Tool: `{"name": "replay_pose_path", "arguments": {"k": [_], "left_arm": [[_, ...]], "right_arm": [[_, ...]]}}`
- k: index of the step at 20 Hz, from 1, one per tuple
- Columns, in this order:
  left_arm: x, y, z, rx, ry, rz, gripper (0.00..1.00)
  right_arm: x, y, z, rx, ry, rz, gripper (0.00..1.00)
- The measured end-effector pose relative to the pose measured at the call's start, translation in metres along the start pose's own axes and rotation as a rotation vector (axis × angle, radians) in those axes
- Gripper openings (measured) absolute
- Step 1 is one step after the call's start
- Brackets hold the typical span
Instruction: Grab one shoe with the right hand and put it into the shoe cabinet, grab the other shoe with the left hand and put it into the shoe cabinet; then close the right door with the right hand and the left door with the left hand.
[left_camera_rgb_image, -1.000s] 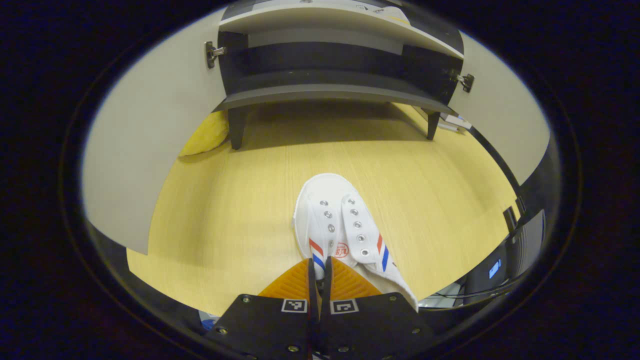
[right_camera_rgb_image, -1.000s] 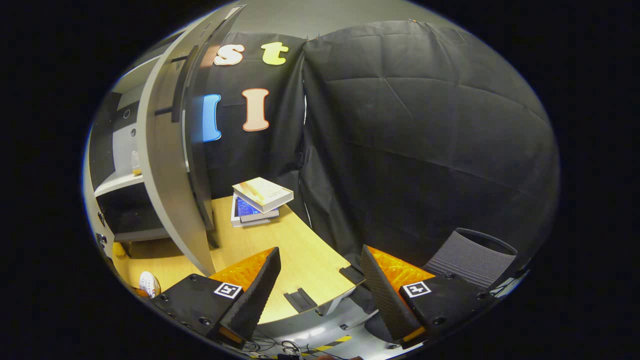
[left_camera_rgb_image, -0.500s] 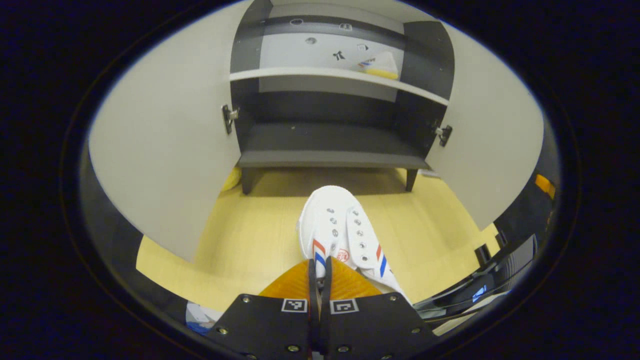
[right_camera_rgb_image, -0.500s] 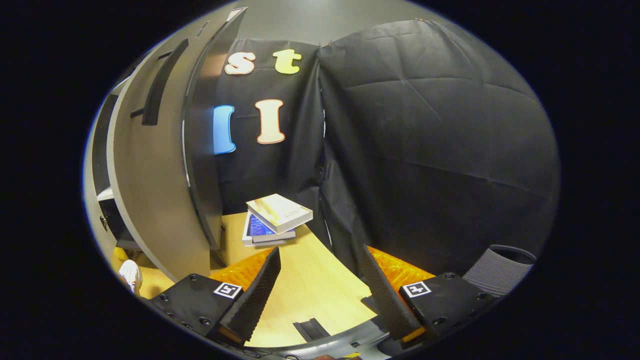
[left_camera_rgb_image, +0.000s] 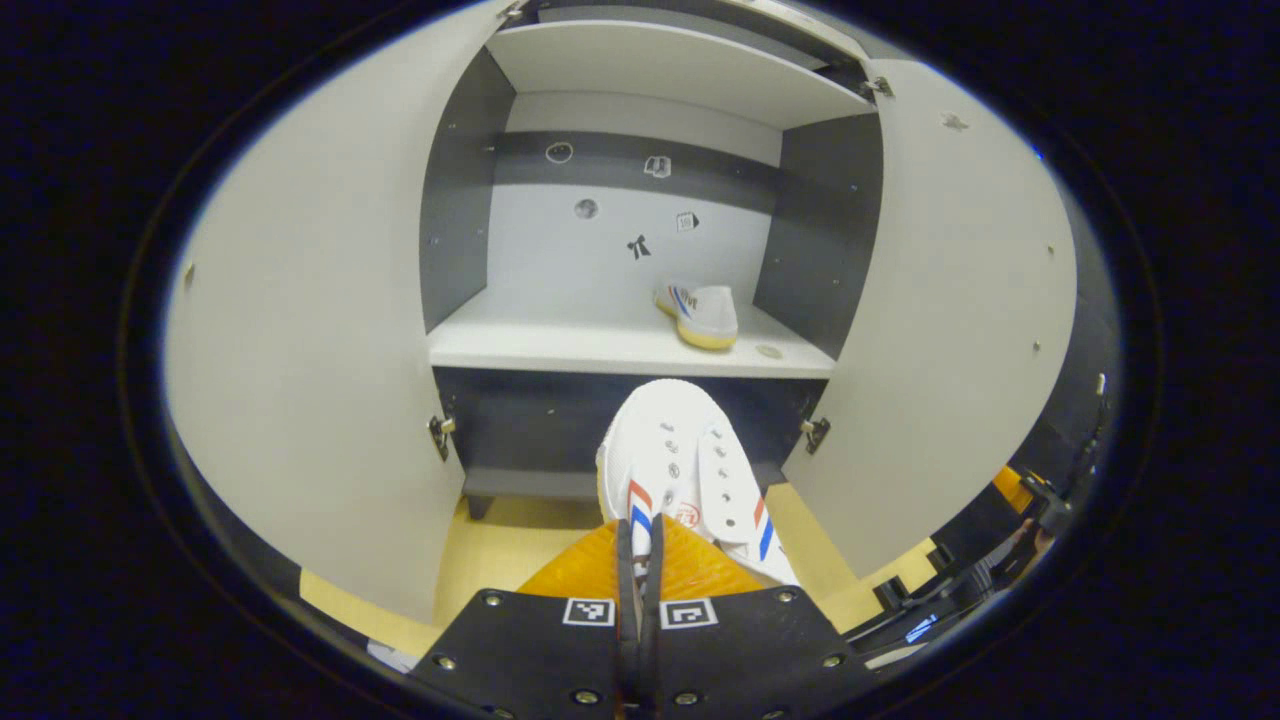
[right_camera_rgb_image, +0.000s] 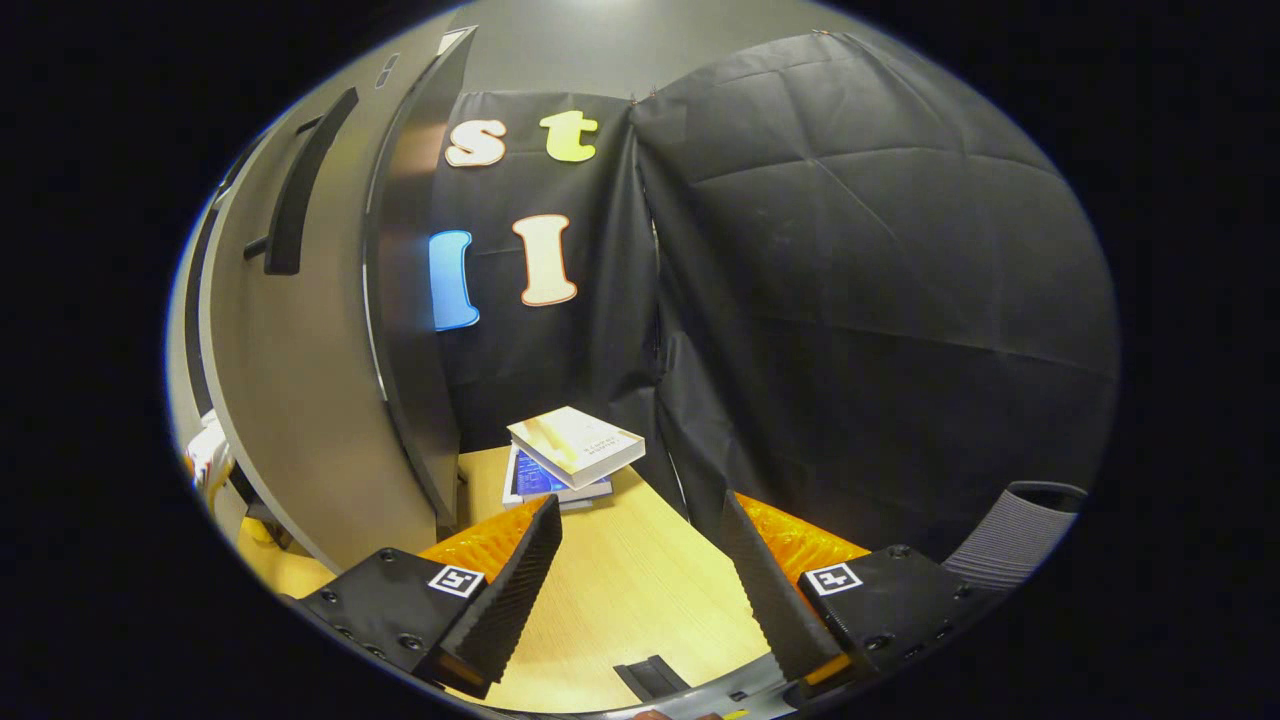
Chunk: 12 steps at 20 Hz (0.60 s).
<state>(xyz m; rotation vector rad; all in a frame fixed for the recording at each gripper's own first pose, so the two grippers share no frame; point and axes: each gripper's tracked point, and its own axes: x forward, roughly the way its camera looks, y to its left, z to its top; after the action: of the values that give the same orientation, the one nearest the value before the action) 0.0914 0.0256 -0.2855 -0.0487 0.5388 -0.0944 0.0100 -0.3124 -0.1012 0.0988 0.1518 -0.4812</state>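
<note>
**Second shoe held in front of the open cabinet**

The left gripper (left_camera_rgb_image: 637, 545) has its jaws pinched nearly together on the heel end of a white canvas sneaker with red and blue stripes (left_camera_rgb_image: 672, 462), which hangs in the air, toe pointing at the grey shoe cabinet (left_camera_rgb_image: 470, 210). Its matching white sneaker (left_camera_rgb_image: 700, 312) already sits toward the right end of the pale middle shelf (left_camera_rgb_image: 560, 345), near the front edge.

The held shoe looks light and soft; its thin canvas will likely fold under a pinch, so the toe may droop or swing. A hold on the stiffer heel rim seems soundest.

Both pale cabinet doors (left_camera_rgb_image: 300, 340) stand wide open, leaving a broad gap. The left half of the shelf is free.

The right gripper (right_camera_rgb_image: 640, 560) has its jaws wide apart and holds nothing, over the yellow wooden bench (right_camera_rgb_image: 630, 600), beside the right door's outer face with its dark bar handle (right_camera_rgb_image: 295, 185). A stack of books (right_camera_rgb_image: 570, 455) lies at the bench's far edge.
</note>
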Motion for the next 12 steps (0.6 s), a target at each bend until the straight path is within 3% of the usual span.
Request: {"name": "replay_pose_path", "arguments": {"k": [5,7,8,12], "left_arm": [[-0.003,-0.002,0.003,0.03,-0.099,0.033,0.01],[-0.004,-0.001,0.006,0.02,-0.131,0.044,0.01],[-0.004,-0.001,0.005,0.01,-0.148,0.05,0.01],[-0.005,0.0,0.007,0.019,-0.224,0.072,0.0]], "right_arm": [[-0.009,-0.01,-0.005,-0.001,0.002,-0.034,1.0],[-0.013,-0.013,-0.006,0.008,0.005,-0.047,0.94],[-0.015,-0.015,-0.006,0.013,0.006,-0.054,0.98],[-0.02,-0.02,-0.003,0.026,0.01,-0.079,0.98]]}}
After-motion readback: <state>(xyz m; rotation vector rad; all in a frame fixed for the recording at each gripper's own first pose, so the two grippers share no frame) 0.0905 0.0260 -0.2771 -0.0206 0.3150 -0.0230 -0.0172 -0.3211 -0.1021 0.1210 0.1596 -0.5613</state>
